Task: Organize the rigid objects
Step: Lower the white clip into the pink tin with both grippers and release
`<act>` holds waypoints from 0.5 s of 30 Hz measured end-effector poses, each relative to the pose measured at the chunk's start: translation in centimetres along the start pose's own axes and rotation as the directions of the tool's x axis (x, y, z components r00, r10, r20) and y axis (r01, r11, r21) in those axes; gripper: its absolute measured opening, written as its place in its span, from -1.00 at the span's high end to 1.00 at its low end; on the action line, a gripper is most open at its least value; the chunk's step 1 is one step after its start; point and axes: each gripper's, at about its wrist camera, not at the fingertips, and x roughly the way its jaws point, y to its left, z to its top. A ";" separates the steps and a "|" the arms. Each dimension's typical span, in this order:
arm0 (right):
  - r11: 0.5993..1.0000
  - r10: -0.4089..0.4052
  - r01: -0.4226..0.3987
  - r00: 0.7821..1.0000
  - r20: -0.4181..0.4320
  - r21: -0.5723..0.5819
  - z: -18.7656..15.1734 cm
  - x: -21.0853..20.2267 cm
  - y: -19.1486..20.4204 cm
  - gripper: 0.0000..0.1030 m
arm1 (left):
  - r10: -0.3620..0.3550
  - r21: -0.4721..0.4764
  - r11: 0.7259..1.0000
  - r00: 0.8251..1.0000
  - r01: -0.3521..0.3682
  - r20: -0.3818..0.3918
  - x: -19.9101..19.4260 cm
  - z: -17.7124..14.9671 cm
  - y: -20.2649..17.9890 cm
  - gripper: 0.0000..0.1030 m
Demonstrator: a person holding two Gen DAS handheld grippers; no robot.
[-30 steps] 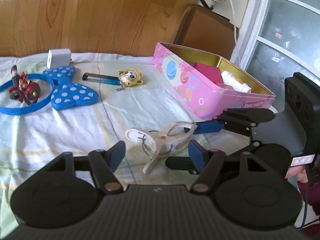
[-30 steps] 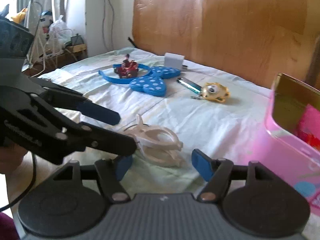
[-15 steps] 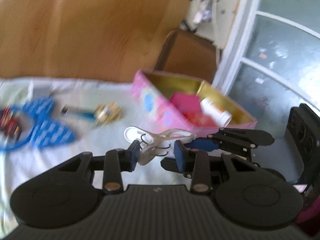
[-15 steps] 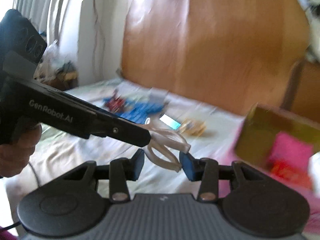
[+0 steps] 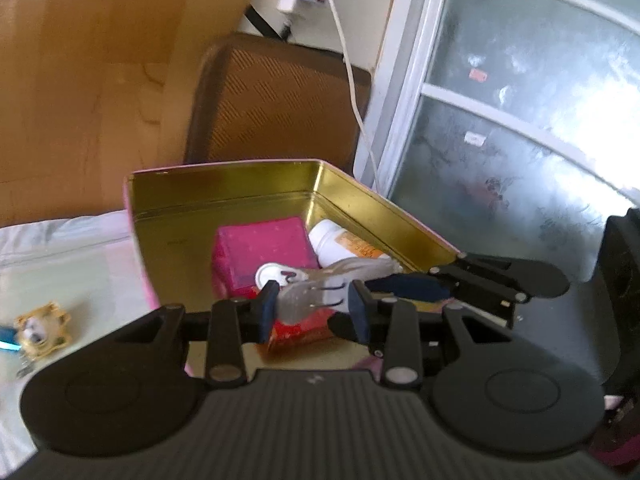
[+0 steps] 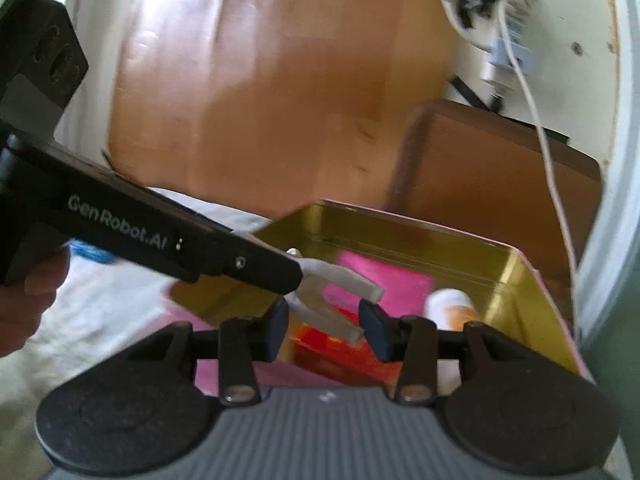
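A white plastic clip (image 5: pixel 316 288) hangs over the open pink tin (image 5: pixel 224 184) with a gold inside. Both grippers are on it. My left gripper (image 5: pixel 314 312) is shut on the clip's body. My right gripper (image 6: pixel 324 326) is shut on its two long arms (image 6: pixel 340 280). The right gripper's fingers (image 5: pixel 416 286) reach in from the right in the left wrist view. The left gripper's fingers (image 6: pixel 256 268) reach in from the left in the right wrist view. The tin (image 6: pixel 520 276) holds a pink box (image 5: pixel 264 248), a white bottle (image 5: pixel 344 244) and a red pack (image 6: pixel 336 352).
A yellow keychain toy (image 5: pixel 40 322) and the end of a blue lighter (image 5: pixel 8 340) lie on the pale sheet left of the tin. A brown chair back (image 5: pixel 276 100), a wooden headboard and a hanging white cable (image 5: pixel 352 64) stand behind the tin. A glass door is at the right.
Both grippers closed on the clip, lifted it off the sheet and carried it right, from in front of the tin to above the tin's inside.
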 end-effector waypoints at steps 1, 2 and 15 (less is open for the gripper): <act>1.000 -0.015 0.015 1.000 -0.007 0.005 -0.2 0.6 -0.5 0.22 | 0.015 0.004 1.000 1.000 -0.015 -0.006 0.8 0.1 -0.2 0.20; 0.999 -0.044 0.045 0.999 -0.008 0.007 -0.2 1.1 -0.9 0.13 | 0.056 0.007 0.998 0.998 -0.056 -0.011 1.7 0.3 -0.5 0.18; 0.977 -0.169 0.163 0.985 0.033 0.138 -2.1 0.4 -1.7 -0.04 | 0.350 0.045 0.937 0.935 -0.348 -0.055 1.9 0.3 -1.4 0.14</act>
